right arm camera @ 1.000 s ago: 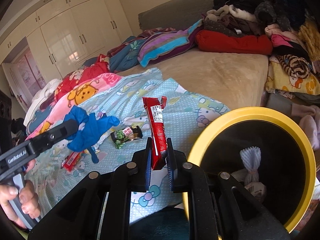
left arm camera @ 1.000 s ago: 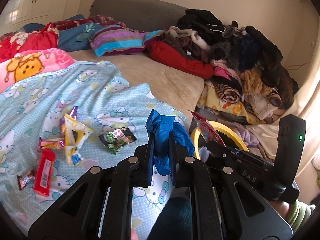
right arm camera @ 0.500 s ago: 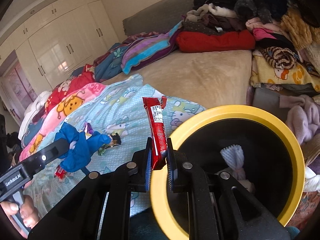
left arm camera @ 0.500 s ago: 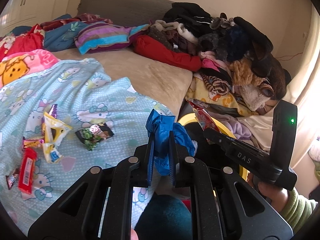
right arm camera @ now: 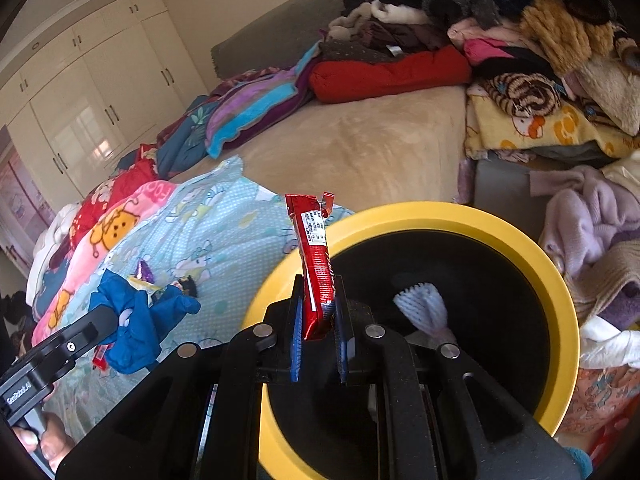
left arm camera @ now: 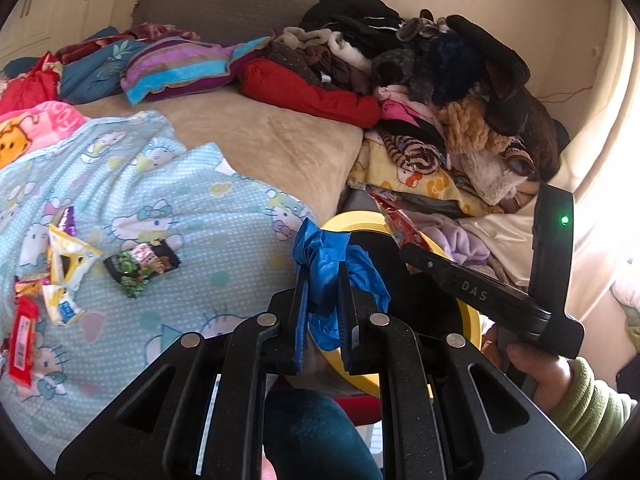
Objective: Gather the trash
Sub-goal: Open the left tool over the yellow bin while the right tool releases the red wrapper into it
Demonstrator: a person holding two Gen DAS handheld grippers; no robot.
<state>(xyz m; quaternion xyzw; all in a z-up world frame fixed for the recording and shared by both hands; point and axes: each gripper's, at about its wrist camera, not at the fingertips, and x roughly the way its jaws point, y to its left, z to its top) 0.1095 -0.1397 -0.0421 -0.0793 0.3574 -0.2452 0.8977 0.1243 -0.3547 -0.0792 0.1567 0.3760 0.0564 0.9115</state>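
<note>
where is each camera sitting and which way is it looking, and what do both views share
Left wrist: rides the left gripper, looking down its fingers across the bed; its jaws pinch a blue glove; the right gripper and a green sleeve show.
Right wrist: rides the right gripper, looking into the yellow bin; its jaws grip a red wrapper; a hand shows.
Shared: bin, glove, red wrapper, bed, clothes pile.

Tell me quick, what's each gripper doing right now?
Left gripper: shut on a crumpled blue plastic glove.
Right gripper: shut on a long red foil snack wrapper, above the yellow-rimmed black bin.
</note>
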